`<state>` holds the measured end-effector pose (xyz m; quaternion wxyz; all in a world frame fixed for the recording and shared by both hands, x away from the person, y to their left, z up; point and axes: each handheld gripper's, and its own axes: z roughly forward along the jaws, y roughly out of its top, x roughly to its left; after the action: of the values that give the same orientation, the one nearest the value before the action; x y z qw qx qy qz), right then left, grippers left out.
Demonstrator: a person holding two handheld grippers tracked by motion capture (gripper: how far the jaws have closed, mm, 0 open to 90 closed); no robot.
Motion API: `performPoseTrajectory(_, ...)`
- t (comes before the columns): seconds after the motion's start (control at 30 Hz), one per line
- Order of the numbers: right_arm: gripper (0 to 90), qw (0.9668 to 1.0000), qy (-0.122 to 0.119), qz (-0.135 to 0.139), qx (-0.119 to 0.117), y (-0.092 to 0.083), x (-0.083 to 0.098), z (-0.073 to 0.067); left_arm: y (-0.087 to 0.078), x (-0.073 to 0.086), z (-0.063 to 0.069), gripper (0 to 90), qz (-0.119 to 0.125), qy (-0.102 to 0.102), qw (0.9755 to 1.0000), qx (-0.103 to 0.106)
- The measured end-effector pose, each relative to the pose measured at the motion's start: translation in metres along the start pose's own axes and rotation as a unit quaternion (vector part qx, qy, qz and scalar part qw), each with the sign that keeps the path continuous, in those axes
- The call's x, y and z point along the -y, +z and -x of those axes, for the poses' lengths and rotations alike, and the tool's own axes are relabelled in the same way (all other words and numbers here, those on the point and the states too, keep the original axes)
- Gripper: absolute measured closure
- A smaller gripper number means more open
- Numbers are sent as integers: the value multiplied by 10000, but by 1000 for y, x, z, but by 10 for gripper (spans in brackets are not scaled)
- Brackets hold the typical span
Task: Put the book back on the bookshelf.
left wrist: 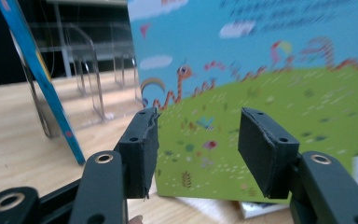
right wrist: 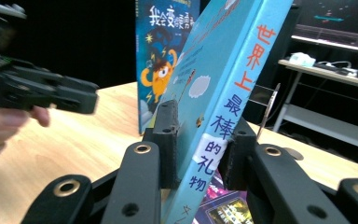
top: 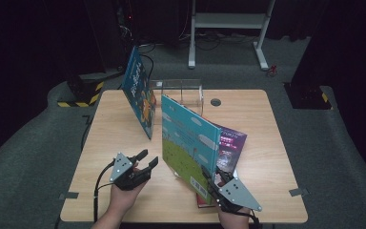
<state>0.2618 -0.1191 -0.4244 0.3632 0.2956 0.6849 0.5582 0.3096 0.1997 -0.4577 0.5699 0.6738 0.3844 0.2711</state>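
My right gripper (top: 213, 180) is shut on the spine of a teal picture book (top: 190, 138), which stands upright and tilted near the table's front. In the right gripper view the pads (right wrist: 168, 140) clamp the spine (right wrist: 228, 84) on both sides. A purple book (top: 231, 145) lies flat under it. My left gripper (top: 147, 160) hovers open to the left of the teal book, its jaws facing the cover (left wrist: 270, 70) with nothing between them. A dark blue book (top: 139, 93) leans upright against a clear acrylic stand (top: 186, 90) at the back.
The wooden table (top: 114, 138) has bare room on its left and right sides. A round cable hole (top: 216, 101) sits near the back edge. A white desk frame (top: 228, 21) and a yellow-black striped base (top: 83, 95) stand on the floor beyond.
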Motion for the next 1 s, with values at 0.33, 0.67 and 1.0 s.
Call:
performPoseTrajectory(0.33, 734, 9997, -31, 131, 217, 15, 2, -15, -7, -14, 14, 451, 181, 115, 9997, -93)
performPoseTrajectory(0.67, 744, 9993, -73, 200, 296, 23, 2, -28, -11, -27, 30, 521, 372, 198, 9990, -130)
performPoseTrajectory(1.0, 751, 9995, -140, 156, 254, 26, 3, -33, -12, -46, 48, 423, 516, 77, 9986, 20)
